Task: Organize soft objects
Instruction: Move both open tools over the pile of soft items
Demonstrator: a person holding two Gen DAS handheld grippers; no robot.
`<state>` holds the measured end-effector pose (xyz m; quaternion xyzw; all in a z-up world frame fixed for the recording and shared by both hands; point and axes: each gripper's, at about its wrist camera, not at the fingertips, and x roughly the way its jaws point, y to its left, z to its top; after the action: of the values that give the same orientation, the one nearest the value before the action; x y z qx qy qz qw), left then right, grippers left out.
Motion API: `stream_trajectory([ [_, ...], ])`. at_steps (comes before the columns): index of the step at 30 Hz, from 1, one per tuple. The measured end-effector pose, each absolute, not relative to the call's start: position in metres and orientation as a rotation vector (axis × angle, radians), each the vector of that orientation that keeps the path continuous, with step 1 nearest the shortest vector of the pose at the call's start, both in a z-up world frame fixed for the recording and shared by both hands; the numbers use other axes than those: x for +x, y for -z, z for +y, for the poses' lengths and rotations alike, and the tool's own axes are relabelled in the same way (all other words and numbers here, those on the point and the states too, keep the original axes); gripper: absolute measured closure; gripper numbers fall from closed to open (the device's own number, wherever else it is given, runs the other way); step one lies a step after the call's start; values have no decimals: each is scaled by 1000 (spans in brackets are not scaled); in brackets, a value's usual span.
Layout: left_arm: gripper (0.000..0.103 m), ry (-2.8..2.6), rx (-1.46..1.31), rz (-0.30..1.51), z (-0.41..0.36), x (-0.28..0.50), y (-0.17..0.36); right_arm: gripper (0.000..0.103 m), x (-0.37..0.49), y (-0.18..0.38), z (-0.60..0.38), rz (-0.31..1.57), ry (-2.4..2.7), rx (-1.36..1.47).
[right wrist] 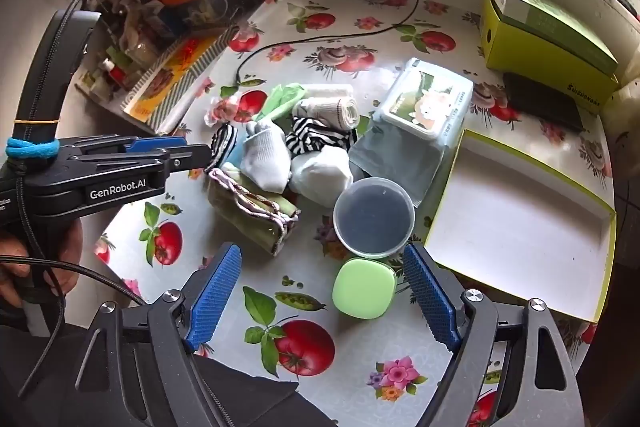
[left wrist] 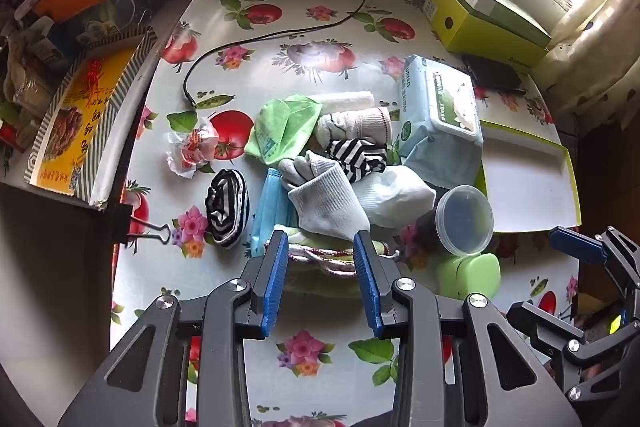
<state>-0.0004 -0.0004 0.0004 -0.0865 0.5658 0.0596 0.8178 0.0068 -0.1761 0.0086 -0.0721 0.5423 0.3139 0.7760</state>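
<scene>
A heap of soft things lies mid-table: a grey glove [left wrist: 324, 203] [right wrist: 264, 159], a rolled striped sock [left wrist: 228, 213], a second striped piece [left wrist: 356, 155], a green cloth [left wrist: 284, 127], a blue face mask [left wrist: 268, 215], a white sock [left wrist: 394, 197] and a folded green cloth with pink trim [left wrist: 320, 261] [right wrist: 252, 215]. My left gripper [left wrist: 321, 241] [right wrist: 202, 151] hovers open over the folded cloth, its pads either side of it and of the glove's cuff. My right gripper [right wrist: 322, 255] is wide open and holds nothing, above a green case [right wrist: 364, 287].
A white box lid with a green rim [right wrist: 520, 211] lies at the right. A clear plastic tub [right wrist: 374, 217], a wet-wipes pack [right wrist: 424, 103], a green carton [right wrist: 548, 39], a black cable [left wrist: 280, 35] and a crumpled wrapper [left wrist: 192, 151] share the table. Clutter stands to the left.
</scene>
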Motion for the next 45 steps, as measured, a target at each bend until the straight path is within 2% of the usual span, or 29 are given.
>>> stream_trajectory([
  [45, 68, -82, -169, 1277, -2, 6, 17, 18, 15, -10, -159, 1183, -707, -169],
])
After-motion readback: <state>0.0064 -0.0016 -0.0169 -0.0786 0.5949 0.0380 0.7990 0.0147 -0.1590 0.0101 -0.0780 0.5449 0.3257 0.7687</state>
